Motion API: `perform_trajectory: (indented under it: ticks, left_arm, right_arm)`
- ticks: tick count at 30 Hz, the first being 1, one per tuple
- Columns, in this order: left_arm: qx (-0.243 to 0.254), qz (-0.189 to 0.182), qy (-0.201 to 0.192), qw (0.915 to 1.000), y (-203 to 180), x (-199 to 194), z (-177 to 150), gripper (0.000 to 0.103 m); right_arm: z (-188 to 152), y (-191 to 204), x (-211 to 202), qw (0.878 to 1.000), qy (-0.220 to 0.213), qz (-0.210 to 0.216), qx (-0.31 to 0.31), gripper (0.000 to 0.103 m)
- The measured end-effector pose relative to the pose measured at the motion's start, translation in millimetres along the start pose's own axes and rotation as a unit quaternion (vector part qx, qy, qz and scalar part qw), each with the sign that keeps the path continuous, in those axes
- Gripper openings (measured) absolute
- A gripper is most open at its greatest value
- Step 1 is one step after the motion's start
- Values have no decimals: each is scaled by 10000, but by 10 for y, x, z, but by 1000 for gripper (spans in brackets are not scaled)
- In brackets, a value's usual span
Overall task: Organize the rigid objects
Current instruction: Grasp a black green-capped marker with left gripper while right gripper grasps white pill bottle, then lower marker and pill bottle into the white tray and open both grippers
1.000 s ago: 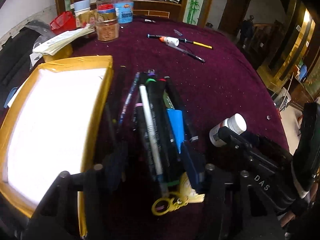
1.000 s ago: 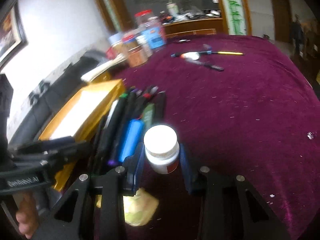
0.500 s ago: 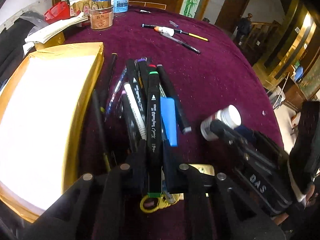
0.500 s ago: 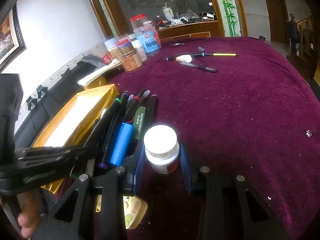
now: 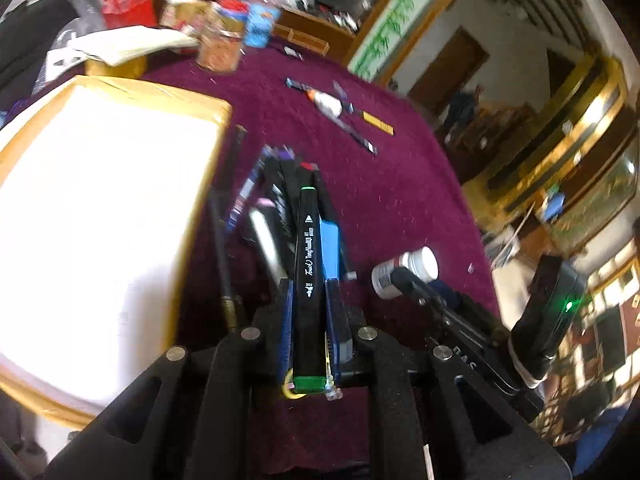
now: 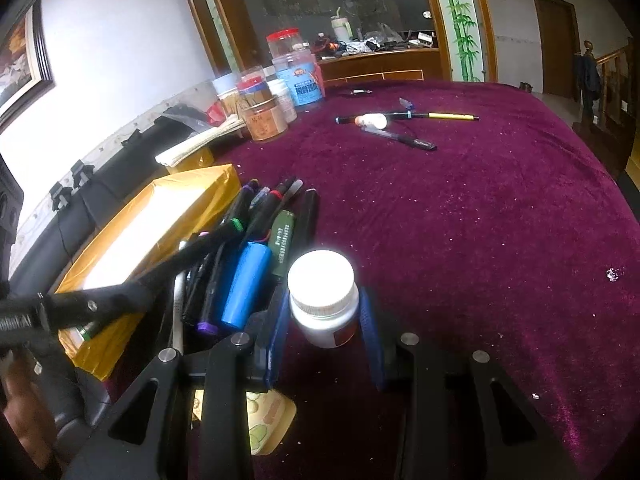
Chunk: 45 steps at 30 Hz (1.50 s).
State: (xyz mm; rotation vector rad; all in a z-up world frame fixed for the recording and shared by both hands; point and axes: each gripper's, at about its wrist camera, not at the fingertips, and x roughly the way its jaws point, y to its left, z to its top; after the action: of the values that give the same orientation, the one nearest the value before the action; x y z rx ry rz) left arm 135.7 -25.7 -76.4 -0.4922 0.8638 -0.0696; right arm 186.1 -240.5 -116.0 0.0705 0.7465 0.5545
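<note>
Lifted since a moment ago, the black marker (image 5: 308, 288) now rides above the pen pile (image 5: 276, 200), pinched in the left claw (image 5: 309, 300). Right claw (image 6: 324, 316) grips the white bottle (image 6: 323, 296) on the desk (image 6: 480, 220).

You see a black marker (image 5: 307, 280) with green ends, a white bottle (image 6: 324, 300), a maroon cloth (image 6: 480, 220), and a yellow box (image 6: 160, 224).

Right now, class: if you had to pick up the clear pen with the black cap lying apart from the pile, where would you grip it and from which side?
Grip the clear pen mid-barrel, coming straight down from above, fingers across its width. It lies flat on the purple cloth, long and thin, so only its narrow width fits between fingers. Stay toward the black cap, away from the small white bottle nearby.
</note>
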Motion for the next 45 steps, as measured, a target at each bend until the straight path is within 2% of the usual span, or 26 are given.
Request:
perform_trajectory:
  ticks: [4, 6, 9, 12, 17, 19, 22, 25, 28, 30, 31, 32, 33, 34, 35, 36, 40, 45]
  left_arm:
    - [-256, -25, -502, 9984, 275, -407, 28, 12]
    - [-357, 291, -739, 9962, 448, -579, 49, 12]
    - [-616, 541, -855, 9930, 741, -672, 92, 12]
    - [-904, 836, -859, 9887, 1060, -675, 109, 12]
    - [-1232, 1133, -696, 9834, 1458, -564, 74, 12]
    - [-1308, 1165, -636, 9825, 1582, -524, 15, 12]
    - [-1343, 1228, -525, 9819, 1674, -470, -55, 12]
    - [-1232, 1330, -372, 9827, 1690, -395, -99, 12]
    - [-1086, 1520, -301, 9819, 1657, -349, -77, 16]
    - [-980, 1581, -307, 9821, 1604, -355, -67, 27]
    - [-965, 1582, -368, 9820, 1590, -378, -63, 36]
    - [-974, 1591, -498, 9812, 1576, -430, -72, 47]
    - [-984, 1595, -594, 9805, 1566, -470, -67, 53]
    - [-996, 1610, -671, 9796, 1555, -508, -66, 59]
    - [-1011, 1636, -728, 9786, 1540, -544, -66, 61]
    - [-1006, 1642, -762, 9783, 1520, -570, -62, 61]
    - [-1025, 1546, -857, 9789, 1395, -640, -33, 61]
    - [-676, 1183, -926, 9863, 1041, -675, -100, 61]
  right_arm:
    - [35, 214, -189, 9970, -272, 717, 56, 31]
    - [75, 429, -244, 9949, -337, 948, -81, 31]
    - [148, 870, -226, 9884, -198, 1439, -447, 31]
    - [197, 1326, -31, 9820, 73, 1712, -793, 31]
    - [160, 1918, 493, 9741, 644, 1803, -1203, 31]
    - [117, 2054, 688, 9713, 868, 1723, -1391, 31]
    - [64, 2258, 872, 9697, 986, 1424, -1725, 31]
    - [-31, 2277, 963, 9682, 1118, 1376, -1762, 31]
    - [-72, 2254, 937, 9702, 1032, 1343, -1730, 32]
    - [-68, 2241, 913, 9709, 1015, 1314, -1724, 32]
    - [-55, 2247, 905, 9714, 979, 1307, -1723, 33]
    - [-39, 2215, 863, 9728, 929, 1294, -1679, 37]
    - [-22, 2199, 828, 9744, 861, 1289, -1628, 39]
    - [-5, 2172, 777, 9758, 774, 1324, -1560, 45]
    - [16, 2117, 695, 9777, 656, 1363, -1459, 52]
    - [21, 2088, 630, 9790, 568, 1370, -1402, 54]
    - [29, 1967, 385, 9818, 271, 1380, -1279, 54]
    - [-40, 1634, 143, 9803, 297, 1661, -1024, 54]
